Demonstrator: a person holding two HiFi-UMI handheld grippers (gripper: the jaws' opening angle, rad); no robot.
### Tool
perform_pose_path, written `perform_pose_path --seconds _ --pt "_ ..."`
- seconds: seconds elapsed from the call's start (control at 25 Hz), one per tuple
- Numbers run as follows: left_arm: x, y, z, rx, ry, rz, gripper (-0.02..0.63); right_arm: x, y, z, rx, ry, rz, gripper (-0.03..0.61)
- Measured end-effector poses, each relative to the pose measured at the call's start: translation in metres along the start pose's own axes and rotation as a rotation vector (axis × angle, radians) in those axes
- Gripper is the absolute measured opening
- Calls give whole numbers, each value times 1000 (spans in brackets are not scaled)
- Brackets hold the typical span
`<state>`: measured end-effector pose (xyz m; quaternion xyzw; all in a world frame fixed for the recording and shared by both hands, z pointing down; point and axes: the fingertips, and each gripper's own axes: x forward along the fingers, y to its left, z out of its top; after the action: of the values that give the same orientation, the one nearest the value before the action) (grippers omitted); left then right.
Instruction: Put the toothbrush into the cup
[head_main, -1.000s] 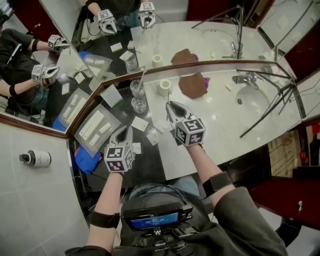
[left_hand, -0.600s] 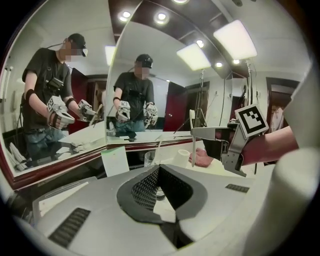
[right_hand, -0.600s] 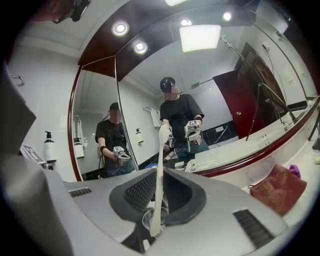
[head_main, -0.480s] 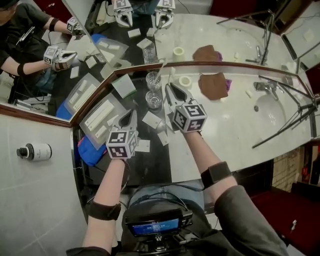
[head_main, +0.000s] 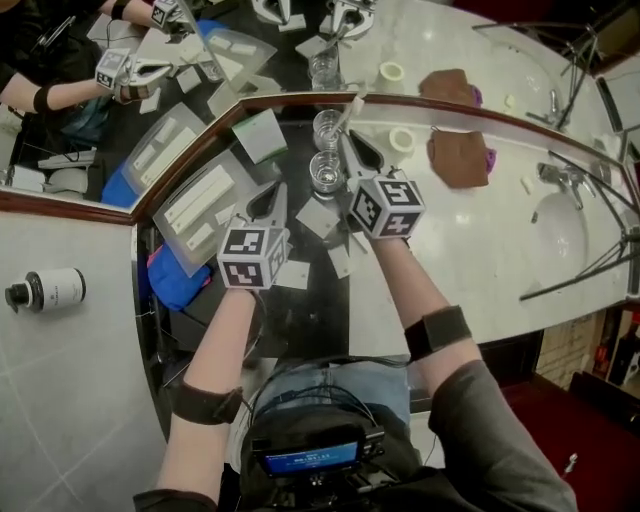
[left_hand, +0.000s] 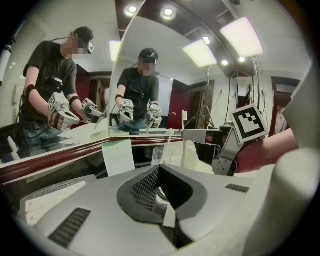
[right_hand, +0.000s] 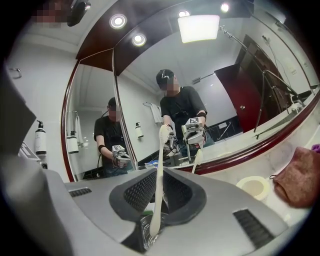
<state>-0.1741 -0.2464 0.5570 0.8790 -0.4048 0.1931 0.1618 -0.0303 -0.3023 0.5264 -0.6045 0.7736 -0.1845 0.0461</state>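
Right gripper (head_main: 352, 146): clamped on the toothbrush (right_hand: 159, 167), pads gripping the lower part of the white handle. The brush stands nearly upright between my jaws, with the bristle head on top, well above the fingertips. The handle's lower end shows against a glass cup (right_hand: 146, 234) directly beneath the jaws. I cannot tell whether the end is inside the rim or only over it.

Head view: two clear glasses stand one behind the other just left of my right fingertips, a nearer glass (head_main: 325, 172) and a farther glass (head_main: 327, 125). I cannot tell which of them is the one under the jaws.

Left gripper (head_main: 270, 193): jaws fully together, nothing between them. It points forward and down over the dark counter, behind and to the left of the right gripper. The nearer glass stands ahead of its tips and to their right, and a white paper slip (head_main: 318, 215) lies between the two grippers.

Right of the right gripper there is a white ring (head_main: 402, 140), then a brown cloth (head_main: 458, 158) on the pale counter. The mirror (right_hand: 210, 75) is straight ahead of both grippers.
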Motion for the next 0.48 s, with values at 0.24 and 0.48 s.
perform_pose_path --seconds 0.24,0.48 --pt "6 2 -16 -15 16 -2 2 6 -5 -29 -11 48 -19 60" --pt "1 6 -22 -28 21 3 2 4 -9 -50 -37 110 -55 60"
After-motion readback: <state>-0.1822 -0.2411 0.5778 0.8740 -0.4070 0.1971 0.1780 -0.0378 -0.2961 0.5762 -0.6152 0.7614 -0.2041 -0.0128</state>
